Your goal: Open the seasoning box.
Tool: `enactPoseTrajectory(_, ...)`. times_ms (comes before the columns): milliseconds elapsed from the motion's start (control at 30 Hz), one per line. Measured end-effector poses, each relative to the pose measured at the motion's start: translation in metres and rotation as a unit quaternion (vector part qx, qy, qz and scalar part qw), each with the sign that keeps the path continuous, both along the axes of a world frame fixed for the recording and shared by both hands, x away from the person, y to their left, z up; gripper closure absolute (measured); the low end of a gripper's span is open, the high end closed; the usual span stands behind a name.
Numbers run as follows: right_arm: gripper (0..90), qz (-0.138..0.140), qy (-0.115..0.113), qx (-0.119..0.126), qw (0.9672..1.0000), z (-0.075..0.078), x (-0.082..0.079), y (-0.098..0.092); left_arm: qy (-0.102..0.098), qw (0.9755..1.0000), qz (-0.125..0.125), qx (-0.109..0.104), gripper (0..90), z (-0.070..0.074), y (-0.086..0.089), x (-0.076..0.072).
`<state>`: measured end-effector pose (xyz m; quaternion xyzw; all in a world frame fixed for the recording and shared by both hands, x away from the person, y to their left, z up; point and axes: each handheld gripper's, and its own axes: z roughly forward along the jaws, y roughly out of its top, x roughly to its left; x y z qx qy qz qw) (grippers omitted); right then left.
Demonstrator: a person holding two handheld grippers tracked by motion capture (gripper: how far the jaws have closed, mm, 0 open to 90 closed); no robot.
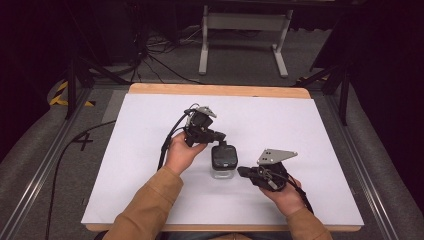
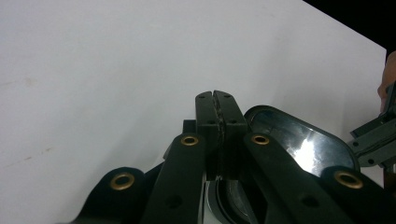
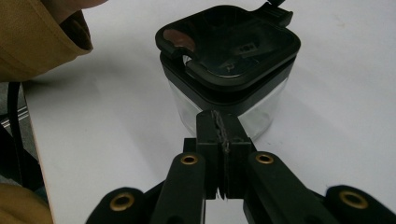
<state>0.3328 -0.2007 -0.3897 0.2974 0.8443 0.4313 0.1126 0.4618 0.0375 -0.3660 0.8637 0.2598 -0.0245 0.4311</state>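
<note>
jar with a black lid stands on the white table. it looks empty. left gripper and right gripper are both closed on nothing.

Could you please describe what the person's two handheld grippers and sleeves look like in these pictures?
Both the left gripper and the right gripper are black, with two flat jaws on linkage arms studded with brass-coloured rivets. Each carries a grey three-cornered plate on top with small holes, and trails a black cable. The person wears mustard-brown sleeves with plain cuffs.
</note>
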Motion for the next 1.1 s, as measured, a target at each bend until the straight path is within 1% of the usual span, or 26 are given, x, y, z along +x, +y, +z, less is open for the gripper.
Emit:
enactPoseTrajectory(133,88.8,-0.001,-0.005,0.006,1.0,-0.001,0.001,0.004,0.003,1.0,0.0,0.001,89.7,0.0,0.0,0.0)
enactPoseTrajectory(267,89.3,-0.005,-0.007,0.007,0.9999,-0.002,0.001,0.007,0.001,1.0,-0.001,0.0,89.7,0.0,0.001,0.0)
enactPoseTrajectory(300,89.3,-0.005,-0.006,0.012,0.9999,-0.002,0.002,0.007,0.0,1.0,-0.001,0.0,89.6,0.0,0.001,0.0)
enactPoseTrajectory(333,89.3,-0.006,-0.007,0.015,0.9998,-0.002,0.002,0.007,0.004,1.0,-0.001,0.001,89.6,0.0,0.001,0.0)
enactPoseTrajectory(400,89.4,-0.01,-0.011,0.02,0.9997,-0.001,0.002,0.007,0.002,1.0,-0.004,-0.001,89.6,0.0,0.001,0.001)
enactPoseTrajectory(467,89.4,-0.011,-0.012,0.024,0.9996,0.0,0.002,0.007,0.003,1.0,-0.001,-0.005,89.5,-0.001,0.001,0.0)
enactPoseTrajectory(533,89.5,-0.013,-0.014,0.027,0.9994,0.0,0.002,0.007,0.002,1.0,0.001,0.002,89.2,0.0,0.001,0.0)
enactPoseTrajectory(600,89.5,-0.014,-0.018,0.029,0.9993,0.001,0.002,0.007,-0.007,0.9999,0.004,0.007,88.2,0.002,0.002,-0.003)
enactPoseTrajectory(633,89.5,-0.014,-0.019,0.03,0.9993,0.001,0.002,0.007,-0.008,0.9999,0.007,0.001,86.9,0.003,0.002,-0.004)
enactPoseTrajectory(667,89.5,-0.014,-0.019,0.031,0.9992,0.002,0.002,0.007,-0.013,0.9999,0.008,0.002,86.7,0.006,0.004,-0.005)
enactPoseTrajectory(700,89.5,-0.015,-0.021,0.032,0.9992,0.002,0.002,0.006,-0.016,0.9998,0.011,-0.003,86.6,0.008,0.006,-0.007)
enactPoseTrajectory(733,89.5,-0.015,-0.021,0.032,0.9992,0.002,0.002,0.006,-0.016,0.9998,0.011,-0.003,86.7,0.008,0.006,-0.007)
enactPoseTrajectory(833,89.5,-0.014,-0.027,0.035,0.9989,0.005,0.003,0.006,-0.029,0.9993,0.016,-0.016,86.7,0.018,0.015,-0.015)
enactPoseTrajectory(900,89.5,-0.013,-0.029,0.038,0.9988,0.008,0.004,0.006,-0.034,0.999,0.02,-0.021,86.8,0.023,0.021,-0.021)
enactPoseTrajectory(933,89.4,-0.011,-0.033,0.04,0.9986,0.009,0.005,0.006,-0.037,0.999,0.019,-0.02,86.8,0.026,0.024,-0.023)
enactPoseTrajectory(1000,89.4,-0.012,-0.033,0.043,0.9985,0.01,0.007,0.005,-0.038,0.9985,0.02,-0.033,86.8,0.029,0.03,-0.029)
enactPoseTrajectory(1100,89.4,-0.01,-0.036,0.047,0.9982,0.012,0.009,0.006,-0.038,0.9982,0.021,-0.04,86.9,0.034,0.038,-0.037)
